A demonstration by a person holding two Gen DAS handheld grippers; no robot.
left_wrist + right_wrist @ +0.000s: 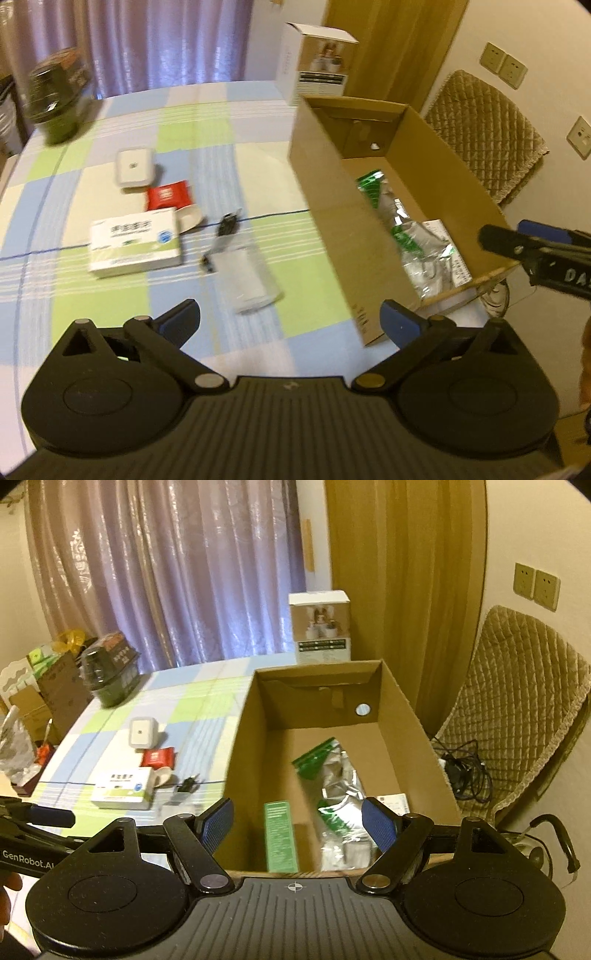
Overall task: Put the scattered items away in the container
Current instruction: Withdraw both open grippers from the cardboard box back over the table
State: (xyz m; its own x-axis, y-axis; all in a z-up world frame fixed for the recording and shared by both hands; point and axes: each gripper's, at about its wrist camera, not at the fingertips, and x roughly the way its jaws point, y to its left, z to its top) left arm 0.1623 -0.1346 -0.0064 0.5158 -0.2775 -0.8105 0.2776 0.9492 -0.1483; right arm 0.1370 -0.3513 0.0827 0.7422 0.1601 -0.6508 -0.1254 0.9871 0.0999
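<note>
Clear plastic packet (pixel 251 275) just ahead of left gripper (pixel 290 321), fingers spread, empty; long axis slanting away. Right gripper (pixel 297 823) spread over cardboard box (pixel 242 746).

The surface (pixel 229 122) wears a checked cloth of blue, green and white. On it stand an open cardboard box (pixel 332 206), a white carton (pixel 314 62) behind it and a dark tub (pixel 55 96); a white packet (pixel 135 242), red pouch (pixel 168 195), white case (pixel 133 166) and clear sleeve (pixel 247 277) lie loose.

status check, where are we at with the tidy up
Left gripper open, right gripper open, both empty. Cardboard box part filled. White medicine box on table. Nothing blocking.
</note>
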